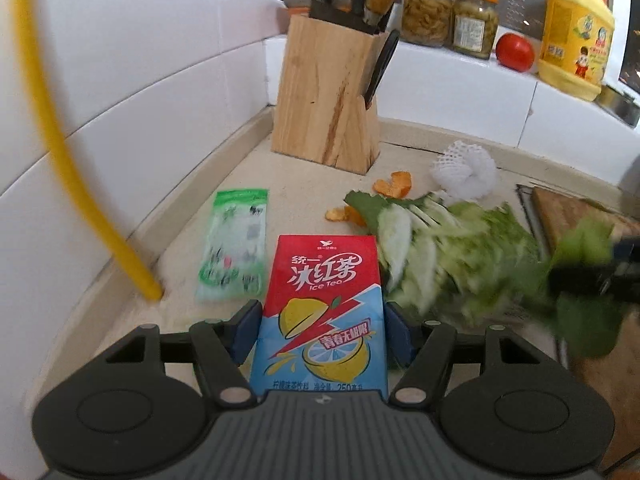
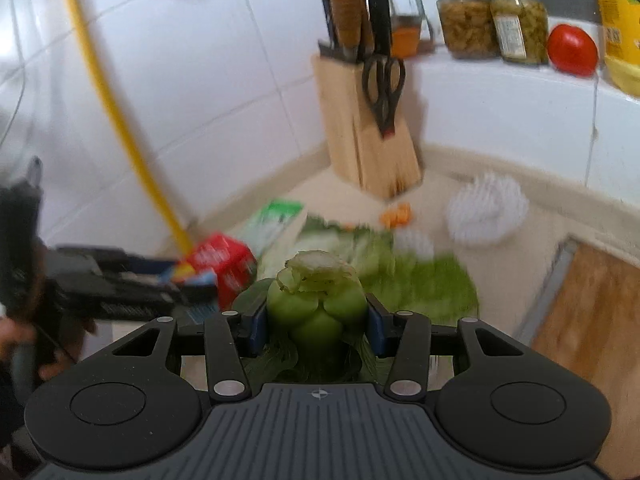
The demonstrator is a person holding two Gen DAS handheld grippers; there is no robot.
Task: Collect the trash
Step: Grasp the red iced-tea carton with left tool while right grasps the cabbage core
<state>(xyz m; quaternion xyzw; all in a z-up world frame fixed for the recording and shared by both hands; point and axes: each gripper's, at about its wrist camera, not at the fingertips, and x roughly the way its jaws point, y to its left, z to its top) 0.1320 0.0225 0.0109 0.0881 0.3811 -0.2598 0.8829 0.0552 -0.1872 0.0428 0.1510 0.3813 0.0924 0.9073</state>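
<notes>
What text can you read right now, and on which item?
"统一", "冰红茶", "Ice Tea", "青春无极限", "250": ice tea carton, held in the left gripper.
Green wrapper: print blurred.
Yellow bottle label: too small.
Jar label: unreadable.

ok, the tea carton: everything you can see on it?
The carton is a small rectangular drink box, apparently coated card: red top with white lettering reading "Ice Tea", light blue lower half with lemon halves and a red lightning bolt. It looks intact and stands upright in the left gripper, jaws pressing both sides. In the right wrist view it seems clear of the counter.
</notes>
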